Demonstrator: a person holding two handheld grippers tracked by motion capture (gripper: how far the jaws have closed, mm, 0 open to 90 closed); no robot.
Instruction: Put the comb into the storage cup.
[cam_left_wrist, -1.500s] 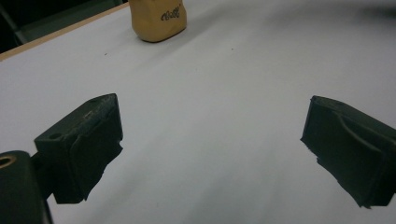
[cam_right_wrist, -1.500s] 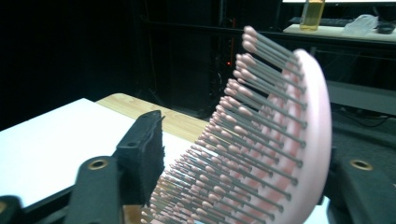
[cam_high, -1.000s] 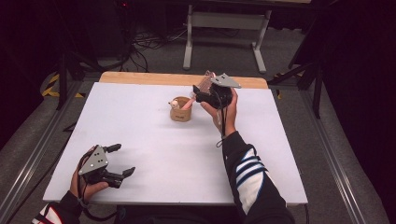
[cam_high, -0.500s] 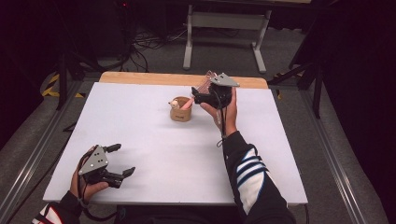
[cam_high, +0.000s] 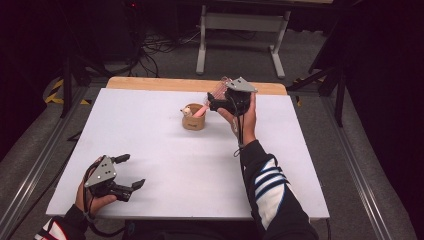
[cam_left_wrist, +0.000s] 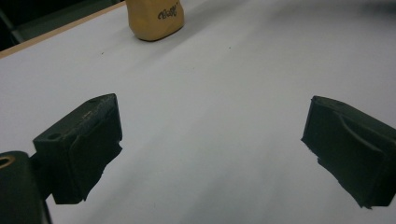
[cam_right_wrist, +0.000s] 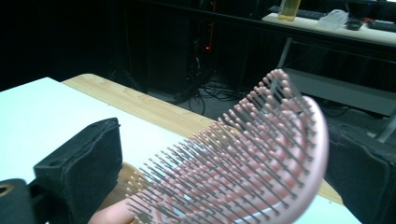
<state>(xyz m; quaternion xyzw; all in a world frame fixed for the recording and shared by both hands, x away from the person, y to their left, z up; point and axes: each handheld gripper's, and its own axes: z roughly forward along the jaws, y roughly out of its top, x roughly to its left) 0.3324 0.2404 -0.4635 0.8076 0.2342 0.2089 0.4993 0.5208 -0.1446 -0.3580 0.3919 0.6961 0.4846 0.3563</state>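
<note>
1. Our right gripper, jaws apart around the pink hairbrush, steadies it in the tan cup mid-desk.
2. Our left gripper rests spread wide, spare, near the desk edge.

White table top, wooden far edge; cables on floor; metal stand behind.

On the one white table stands one tan cup, and one pink hairbrush sits with its handle in that cup. There are two black grippers, the left gripper and the right gripper, one in each hand.
</note>
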